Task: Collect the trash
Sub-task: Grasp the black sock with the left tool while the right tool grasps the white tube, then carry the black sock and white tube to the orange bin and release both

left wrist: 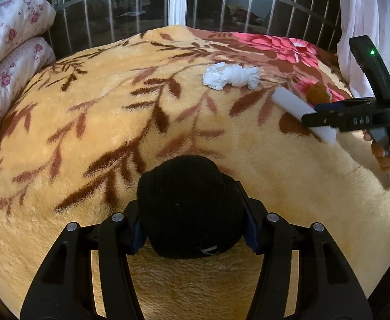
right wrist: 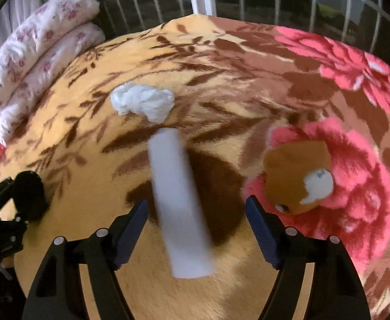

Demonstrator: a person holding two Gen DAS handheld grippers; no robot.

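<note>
Plush tan blanket point(left wrist: 275, 176) with brown leaf sprays and pink flowers covers the bed, its far edge meeting a barred window point(left wrist: 147, 8). Folded white bedding with small pink blossoms point(left wrist: 11, 53) is stacked at the far left, and a white curtain point(left wrist: 368, 13) hangs at the far right.

The left gripper point(left wrist: 192, 208) is low over the blanket, its two black fingers clamped on a black knitted fabric bundle point(left wrist: 189, 205) that fills the gap between them. The right gripper point(right wrist: 196, 228) reaches in from the right side, a bare hand point(left wrist: 384, 149) on its handle; its blue-padded fingers point(right wrist: 131, 229) are spread wide on either side of a white cylindrical tube point(right wrist: 180, 208), not touching it in the right wrist view.

The tube is smooth and plain, motion-blurred, lying lengthwise along the gripper's axis over a dark brown leaf patch. A crumpled, twisted wad of white tissue paper point(right wrist: 143, 102) lies on the blanket just beyond the tube's far end. A small brown-and-white plush toy point(right wrist: 299, 178) rests on a pink flower, right of the tube.
</note>
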